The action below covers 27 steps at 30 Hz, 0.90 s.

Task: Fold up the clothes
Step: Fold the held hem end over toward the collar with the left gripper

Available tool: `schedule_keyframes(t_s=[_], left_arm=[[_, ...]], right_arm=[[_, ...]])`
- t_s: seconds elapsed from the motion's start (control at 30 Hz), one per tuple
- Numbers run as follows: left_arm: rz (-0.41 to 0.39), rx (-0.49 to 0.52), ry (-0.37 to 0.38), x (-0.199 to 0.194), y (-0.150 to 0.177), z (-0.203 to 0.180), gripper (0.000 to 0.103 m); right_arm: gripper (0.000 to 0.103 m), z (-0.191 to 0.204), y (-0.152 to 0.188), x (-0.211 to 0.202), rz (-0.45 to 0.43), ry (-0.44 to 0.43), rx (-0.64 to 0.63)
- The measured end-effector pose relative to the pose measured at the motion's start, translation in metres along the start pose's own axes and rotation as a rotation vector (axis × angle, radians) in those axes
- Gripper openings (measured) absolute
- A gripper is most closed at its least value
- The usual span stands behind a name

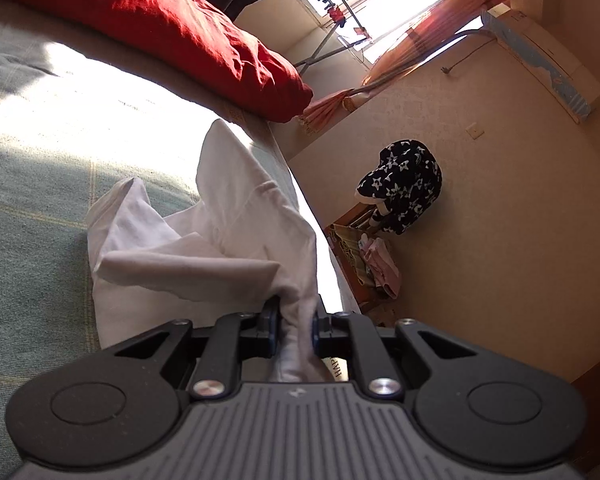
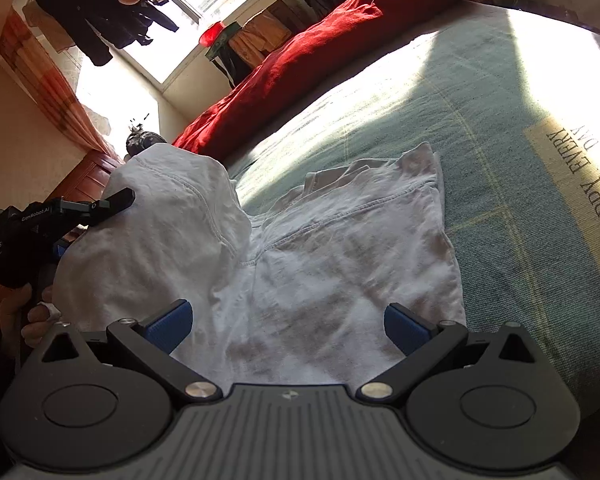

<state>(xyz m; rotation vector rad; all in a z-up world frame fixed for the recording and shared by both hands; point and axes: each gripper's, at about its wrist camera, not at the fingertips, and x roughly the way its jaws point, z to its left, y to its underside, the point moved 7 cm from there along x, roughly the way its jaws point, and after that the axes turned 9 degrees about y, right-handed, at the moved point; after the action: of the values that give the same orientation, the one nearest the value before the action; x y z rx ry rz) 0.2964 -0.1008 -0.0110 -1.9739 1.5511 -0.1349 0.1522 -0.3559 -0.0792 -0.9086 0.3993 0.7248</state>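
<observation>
A white T-shirt (image 2: 340,248) lies on the green bedspread (image 2: 480,128), its right part flat and its left part lifted into a hump (image 2: 160,208). My left gripper (image 1: 294,326) is shut on a bunched fold of this white T-shirt (image 1: 204,256), which hangs from the jaws down to the bed. In the right wrist view the left gripper (image 2: 66,218) shows at the left edge, half behind the raised cloth, with a hand under it. My right gripper (image 2: 288,326) hovers over the near hem with its blue pads (image 2: 404,326) wide apart and nothing pinched between them.
A red duvet (image 1: 172,24) is heaped along the far side of the bed. The bed edge (image 1: 320,220) runs beside the left gripper, with a star-patterned garment (image 1: 404,184) on wooden furniture below. Clothes hang on a rack (image 2: 100,12) by the window.
</observation>
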Motion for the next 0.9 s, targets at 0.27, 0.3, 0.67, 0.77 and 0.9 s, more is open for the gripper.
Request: schedule_keyframes(t_s=[0.27, 0.3, 0.67, 0.77, 0.9], left_arm=[[0.09, 0.014, 0.011, 0.06, 0.003, -0.011, 0.012], [0.103, 0.014, 0.009, 0.068, 0.004, -0.011, 0.012], [0.249, 0.012, -0.059, 0.139, 0.031, 0.009, 0.013], [0.274, 0.008, -0.079, 0.149, 0.041, 0.016, 0.013], [0.299, 0.014, -0.09, 0.161, 0.05, 0.02, 0.015]], right_arm=[[0.103, -0.025, -0.006, -0.019, -0.036, 0.002, 0.047], [0.103, -0.028, -0.007, -0.023, -0.043, 0.004, 0.053], [0.103, -0.075, -0.014, -0.05, -0.102, 0.044, 0.156], [0.103, -0.083, -0.013, -0.051, -0.101, 0.046, 0.18], [0.103, -0.087, -0.011, -0.051, -0.1, 0.054, 0.185]])
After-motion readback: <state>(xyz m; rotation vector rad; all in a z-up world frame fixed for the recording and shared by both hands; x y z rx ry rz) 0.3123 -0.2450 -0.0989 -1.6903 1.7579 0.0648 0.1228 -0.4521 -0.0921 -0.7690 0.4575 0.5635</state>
